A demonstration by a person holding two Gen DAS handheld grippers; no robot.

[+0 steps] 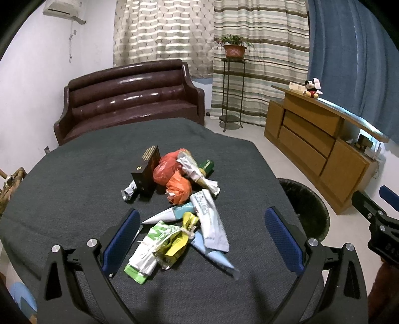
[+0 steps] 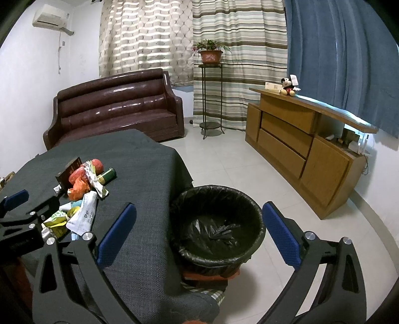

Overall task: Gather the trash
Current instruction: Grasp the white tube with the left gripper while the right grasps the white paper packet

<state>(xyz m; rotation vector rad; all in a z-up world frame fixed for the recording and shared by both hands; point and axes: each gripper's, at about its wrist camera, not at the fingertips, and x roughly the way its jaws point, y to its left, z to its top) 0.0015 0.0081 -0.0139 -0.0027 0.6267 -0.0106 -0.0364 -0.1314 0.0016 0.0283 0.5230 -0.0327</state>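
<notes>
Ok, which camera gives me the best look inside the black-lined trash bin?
The right wrist view: the round trash bin with its black plastic liner sits between that gripper's open fingers, rim and crumpled bottom visible, no trash visible inside. The left wrist view catches only part of it past the table edge, interior dark.

A dark brown leather sofa [image 1: 129, 99] stood against the white wall, with an air conditioner [image 1: 61, 10] mounted high above it. Patterned and striped curtains [image 1: 212, 37] hung behind, and a blue curtain [image 1: 349, 62] hung to the right. A potted plant [image 1: 234, 47] sat on a tall metal stand [image 1: 232, 99]. A wooden cabinet [image 1: 311, 139] ran along the right wall, and a mouse plush toy [image 1: 311, 88] sat on its top beside a small box [image 1: 296, 86]. The floor [image 2: 224, 162] was pale tile.
</notes>
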